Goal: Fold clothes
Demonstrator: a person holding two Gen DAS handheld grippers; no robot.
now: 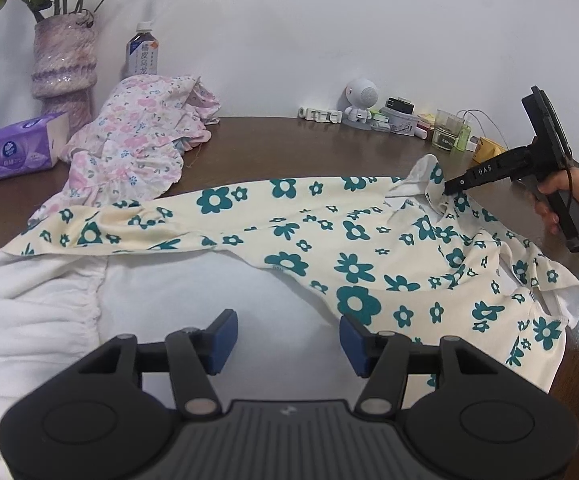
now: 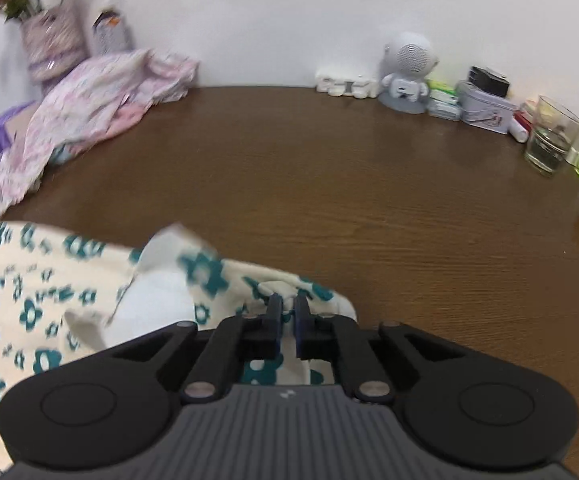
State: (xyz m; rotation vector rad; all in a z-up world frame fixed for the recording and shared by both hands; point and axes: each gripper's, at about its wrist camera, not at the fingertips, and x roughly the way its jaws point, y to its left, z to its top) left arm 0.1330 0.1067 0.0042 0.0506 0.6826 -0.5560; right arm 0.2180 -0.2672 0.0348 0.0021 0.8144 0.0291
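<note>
A cream garment with teal flowers [image 1: 353, 248] lies spread across the brown table [image 1: 309, 148], its lower part over white cloth [image 1: 89, 320]. My left gripper [image 1: 288, 342] is open and empty, hovering over the white cloth at the garment's near edge. My right gripper [image 1: 447, 190] is shut on the garment's far right edge near a ruffled sleeve. In the right wrist view the right gripper [image 2: 288, 312] has its jaws nearly together with the flowered garment [image 2: 49, 300] pinched between them.
A pink floral garment [image 1: 141, 136] is piled at the back left beside a purple tissue pack [image 1: 21, 146], a vase [image 1: 63, 68] and a bottle [image 1: 142, 54]. A robot-shaped speaker [image 2: 407, 72], a tin [image 2: 485, 112] and a glass [image 2: 551, 140] line the back right.
</note>
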